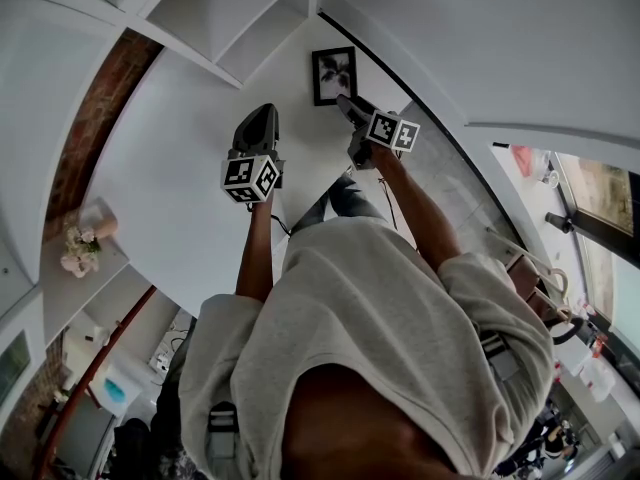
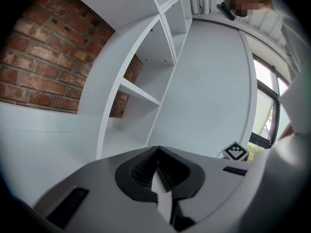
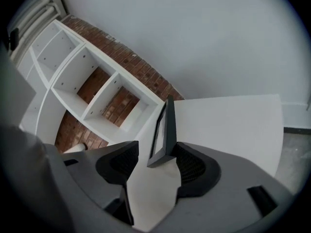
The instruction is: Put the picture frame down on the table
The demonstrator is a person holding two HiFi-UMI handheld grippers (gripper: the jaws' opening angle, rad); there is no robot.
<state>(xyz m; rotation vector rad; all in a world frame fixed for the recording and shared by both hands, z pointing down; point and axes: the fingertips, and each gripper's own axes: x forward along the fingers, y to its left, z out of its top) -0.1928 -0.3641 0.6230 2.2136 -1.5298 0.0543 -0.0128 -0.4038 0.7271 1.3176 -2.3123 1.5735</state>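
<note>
**A:** What is the picture frame (image 3: 169, 130) like?

**B:** A thin rectangle with a dark, smooth, square-cut border. In the head view it holds a dark flower print on a pale ground.

**A:** Where is it?

**B:** On the table (image 3: 228, 125), face up, between the jaws of the right tongs (image 3: 155, 149). Those jaws stand wide apart, released. The frame's back is close against one ribbed black pad, though I cannot tell whether it touches. The other pad is well clear of it.

**A:** And the left tongs (image 2: 157, 154)?

**B:** Clenched, with the ribbed pads meeting at their tips and nothing between them. The body is smooth grey plastic, and in the head view a cube (image 1: 250, 178) with black-and-white square markers sits on top.

**A:** What about the surface?

**B:** The table is plain matt white with a straight edge. It lies under both tongs.

**A:** And the room?

**B:** Beyond the tongs is a white shelf unit (image 3: 82, 76) with open box compartments. Rough red brick wall (image 3: 126, 57) shows behind it, and there is a smooth pale wall above.
</note>
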